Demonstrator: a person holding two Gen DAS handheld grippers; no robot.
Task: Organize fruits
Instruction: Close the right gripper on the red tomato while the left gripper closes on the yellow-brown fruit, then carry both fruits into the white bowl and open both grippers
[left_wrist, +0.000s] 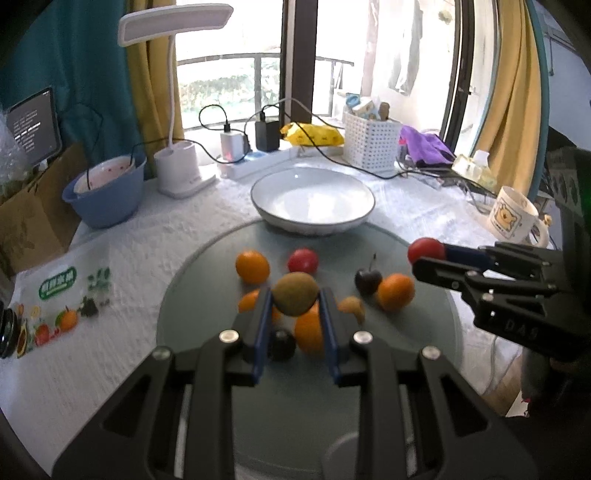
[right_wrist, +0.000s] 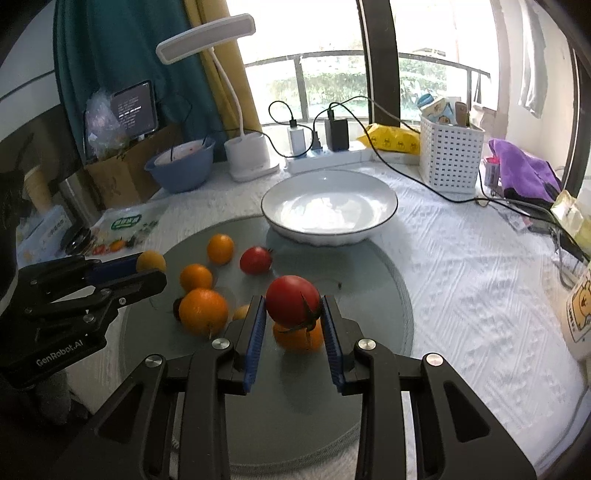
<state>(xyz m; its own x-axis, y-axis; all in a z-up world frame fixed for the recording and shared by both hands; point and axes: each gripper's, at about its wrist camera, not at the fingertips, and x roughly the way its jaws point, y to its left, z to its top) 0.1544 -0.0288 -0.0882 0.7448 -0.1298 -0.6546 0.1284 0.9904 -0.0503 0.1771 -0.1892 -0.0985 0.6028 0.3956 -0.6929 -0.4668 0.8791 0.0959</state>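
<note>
My left gripper (left_wrist: 296, 295) is shut on a round yellow-green fruit (left_wrist: 295, 290) and holds it above the grey round mat (left_wrist: 207, 295). In the right wrist view my right gripper (right_wrist: 293, 300) is shut on a red tomato (right_wrist: 291, 295), also lifted over the mat. Each gripper shows in the other's view: the left gripper (right_wrist: 151, 267) at the left, the right gripper (left_wrist: 428, 258) at the right. On the mat lie several oranges (left_wrist: 252, 266), a second tomato (left_wrist: 303, 260) and a dark cherry (left_wrist: 368, 280). An empty white bowl (left_wrist: 280, 218) stands just behind the mat.
A blue bowl (left_wrist: 105, 206), a white desk lamp (left_wrist: 177, 173) and a power strip with cables (left_wrist: 255, 160) line the back. A white basket (left_wrist: 369, 142) and a bear mug (left_wrist: 511, 216) stand at the right. A printed fruit bag (left_wrist: 55, 306) lies at the left.
</note>
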